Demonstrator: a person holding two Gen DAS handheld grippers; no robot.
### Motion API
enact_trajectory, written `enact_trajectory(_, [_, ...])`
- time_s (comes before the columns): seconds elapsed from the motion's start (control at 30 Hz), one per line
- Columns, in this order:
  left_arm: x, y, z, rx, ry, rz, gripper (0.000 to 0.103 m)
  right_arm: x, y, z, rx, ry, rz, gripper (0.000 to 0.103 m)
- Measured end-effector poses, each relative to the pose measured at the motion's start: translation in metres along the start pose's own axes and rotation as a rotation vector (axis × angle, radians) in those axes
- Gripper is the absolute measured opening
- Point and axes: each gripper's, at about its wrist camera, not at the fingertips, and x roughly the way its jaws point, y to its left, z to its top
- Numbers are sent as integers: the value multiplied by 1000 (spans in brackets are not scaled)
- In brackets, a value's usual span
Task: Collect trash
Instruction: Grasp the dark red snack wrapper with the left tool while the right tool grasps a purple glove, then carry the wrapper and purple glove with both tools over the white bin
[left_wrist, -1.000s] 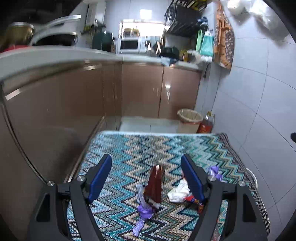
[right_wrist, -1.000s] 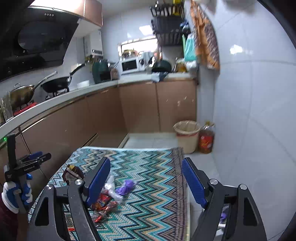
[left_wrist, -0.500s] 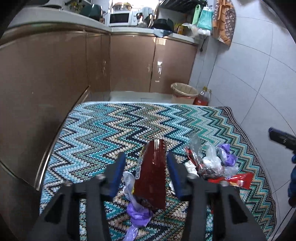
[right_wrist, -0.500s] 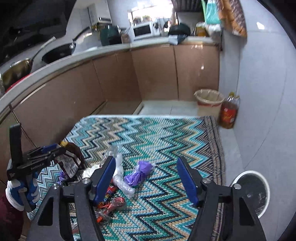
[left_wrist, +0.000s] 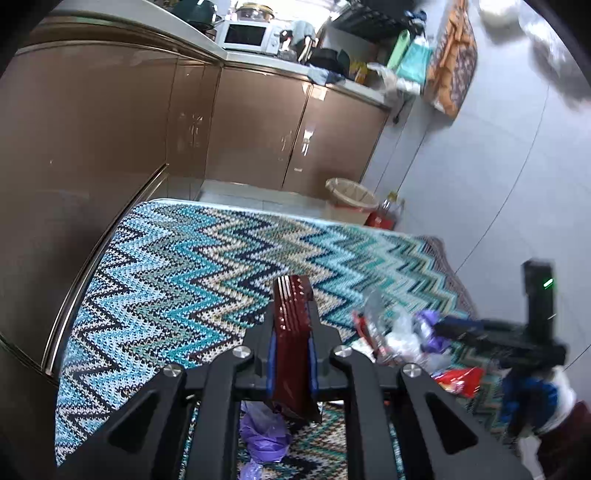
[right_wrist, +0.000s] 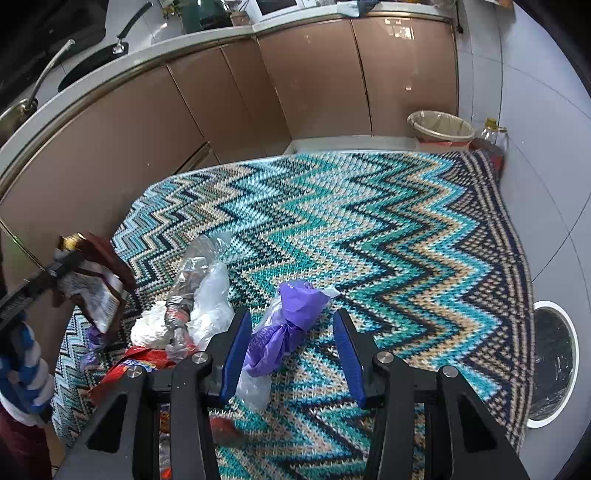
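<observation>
Now, two claws, two jobs. My left claw is clamped on a dark red wrapper, pads pressing its flat faces so the thin foil stands on edge between them; gripped that way it cannot slide out sideways. From the right wrist view the wrapper appears lifted clear of the zigzag cloth at the left edge of the counter, its printed back facing out.

My right claw is spread wide, one pad on each side of a purple bag that lies twisted on the cloth. Neither pad touches it, as far as I can tell. The bag's long axis runs roughly between the fingers, so closing would pinch it across its narrow waist: a sensible line, I judge, for soft plastic that would otherwise squirm away.

Rest of the litter sits in a heap between the two claws: clear plastic, a white crumpled tissue, a red packet. Another purple scrap lies under the left claw.

Bin options: a lined basket on the floor beyond the counter's far edge, and a round white-rimmed bin low at the right, just beside the cloth's hanging edge. The round one looks nearer to my right claw.
</observation>
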Motion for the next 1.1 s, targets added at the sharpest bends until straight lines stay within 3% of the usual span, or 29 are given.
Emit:
enact_trajectory(0.13, [-15, 2, 7, -39, -34, -47, 12, 14, -3, 1, 19, 26, 11, 39])
enact_trajectory(0.2, [-20, -1, 8, -31, -44, -42, 12, 18, -6, 1, 33, 37, 25, 31])
enact_trajectory(0.4, [-36, -13, 7, 3, -67, -14, 12, 6, -2, -1, 14, -2, 17, 26])
enact_trajectory(0.73, [-77, -51, 7, 47, -118, -25, 12, -67, 10, -14, -41, -138, -3, 24])
enact_trajectory(1.1, [-112, -146, 0, 162, -138, -100, 12, -168, 2, -50, -47, -309, -2, 24])
